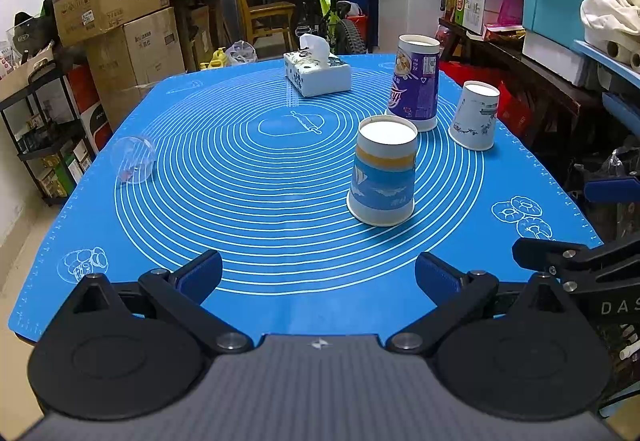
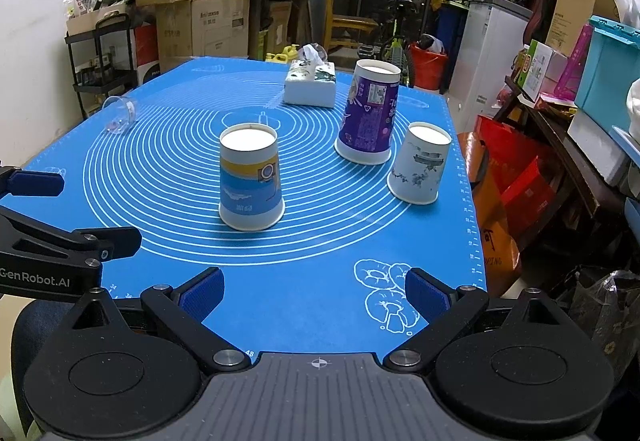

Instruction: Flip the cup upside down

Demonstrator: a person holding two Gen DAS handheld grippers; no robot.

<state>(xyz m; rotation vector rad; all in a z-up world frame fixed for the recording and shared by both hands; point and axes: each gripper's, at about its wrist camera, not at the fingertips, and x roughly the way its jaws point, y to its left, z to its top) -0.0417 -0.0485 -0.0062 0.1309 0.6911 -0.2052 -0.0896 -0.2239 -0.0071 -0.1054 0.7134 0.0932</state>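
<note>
Three paper cups stand upside down on the blue mat [image 1: 280, 281]: a blue and yellow cup [image 1: 382, 173] nearest, a tall purple cup [image 1: 414, 83] behind it, and a white cup with ink drawings [image 1: 474, 116] to the right. They also show in the right wrist view: blue and yellow [image 2: 250, 179], purple [image 2: 368, 117], white [image 2: 420, 163]. A clear plastic cup [image 1: 134, 159] lies on its side at the mat's left edge, also in the right wrist view [image 2: 119, 115]. My left gripper [image 1: 318, 277] and right gripper [image 2: 314, 293] are open, empty, near the front edge.
A white tissue box [image 1: 317, 75] stands at the back of the mat, also in the right wrist view [image 2: 310, 85]. Cardboard boxes [image 1: 112, 1], a black shelf [image 1: 44, 145], a bicycle [image 1: 320, 1] and a cluttered bench [image 1: 540, 61] surround the table.
</note>
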